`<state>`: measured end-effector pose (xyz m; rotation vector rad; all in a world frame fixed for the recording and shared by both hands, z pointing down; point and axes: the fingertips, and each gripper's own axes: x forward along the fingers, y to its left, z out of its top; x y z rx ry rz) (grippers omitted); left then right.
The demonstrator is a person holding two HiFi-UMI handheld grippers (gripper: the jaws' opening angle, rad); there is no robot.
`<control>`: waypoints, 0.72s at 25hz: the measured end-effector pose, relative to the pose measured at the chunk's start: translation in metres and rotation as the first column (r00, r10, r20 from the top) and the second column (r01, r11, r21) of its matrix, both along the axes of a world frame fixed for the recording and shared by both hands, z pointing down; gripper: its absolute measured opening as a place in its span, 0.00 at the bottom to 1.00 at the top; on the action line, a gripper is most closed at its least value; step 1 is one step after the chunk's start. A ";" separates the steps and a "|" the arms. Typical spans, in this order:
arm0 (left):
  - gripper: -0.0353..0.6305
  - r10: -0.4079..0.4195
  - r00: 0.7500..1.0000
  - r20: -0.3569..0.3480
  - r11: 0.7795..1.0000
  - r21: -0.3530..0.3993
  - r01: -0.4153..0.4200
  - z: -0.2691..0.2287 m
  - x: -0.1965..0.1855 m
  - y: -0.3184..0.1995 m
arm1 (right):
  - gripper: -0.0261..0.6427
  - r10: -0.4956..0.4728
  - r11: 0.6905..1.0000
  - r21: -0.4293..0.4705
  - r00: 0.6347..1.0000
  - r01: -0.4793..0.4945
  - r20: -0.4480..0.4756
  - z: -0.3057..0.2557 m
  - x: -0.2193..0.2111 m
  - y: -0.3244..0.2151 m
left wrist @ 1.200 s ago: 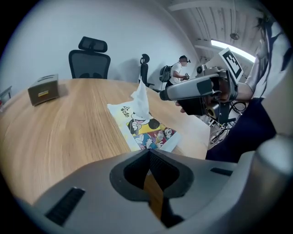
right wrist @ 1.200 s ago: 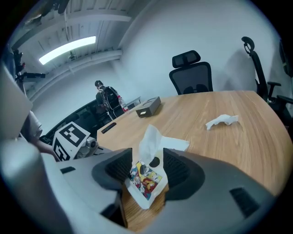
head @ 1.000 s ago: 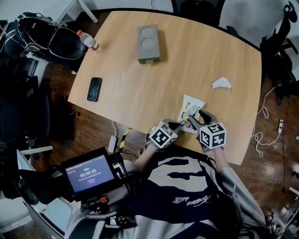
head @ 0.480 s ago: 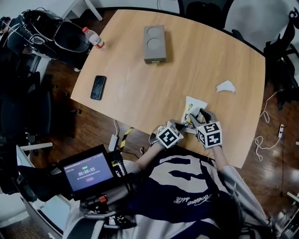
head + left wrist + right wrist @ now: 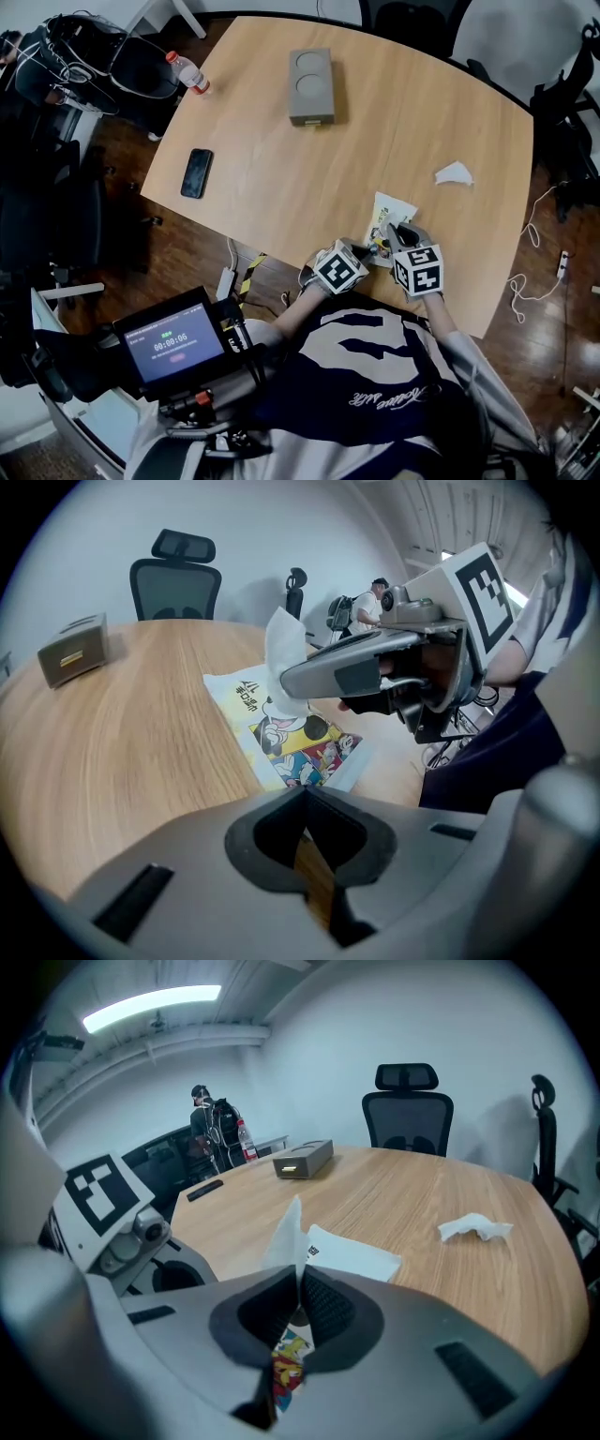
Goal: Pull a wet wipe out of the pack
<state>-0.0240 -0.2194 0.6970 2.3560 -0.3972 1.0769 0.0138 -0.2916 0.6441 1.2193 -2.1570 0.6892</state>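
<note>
now the grasp itself is in hand: the right tongs (image 5: 298, 1277) are closing on the wet wipe (image 5: 284, 1227), whose white tip stands up between them above the pack (image 5: 292, 742), which lies flat on the table (image 5: 281, 141) near its front edge. the left tongs (image 5: 305, 803) are together with nothing seen between them, just beside the pack's near end, so the next move likely calls for a steady upward pull while the pack is kept down. what else the pack holds is hidden; a crumpled wipe (image 5: 475, 1228) lies well apart.
</note>
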 end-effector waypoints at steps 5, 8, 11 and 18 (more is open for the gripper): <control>0.06 -0.017 1.000 -0.004 1.000 -0.007 0.017 0.000 -0.002 -0.003 | 0.05 0.085 0.996 -0.035 0.983 -0.080 0.163 -0.017 0.001 -0.004; 0.06 -0.028 1.000 -0.007 1.000 -0.014 0.028 -0.001 -0.003 -0.005 | 0.05 0.088 0.996 -0.031 0.978 -0.083 0.191 -0.027 0.002 -0.004; 0.06 -0.033 0.999 -0.010 0.999 -0.021 0.032 -0.004 -0.004 -0.006 | 0.05 0.077 0.997 -0.024 0.975 -0.073 0.209 -0.037 -0.001 -0.001; 0.06 -0.063 0.998 -0.011 0.997 -0.036 0.063 -0.007 -0.007 -0.011 | 0.05 0.080 0.995 0.039 0.956 -0.095 0.284 -0.074 -0.002 -0.008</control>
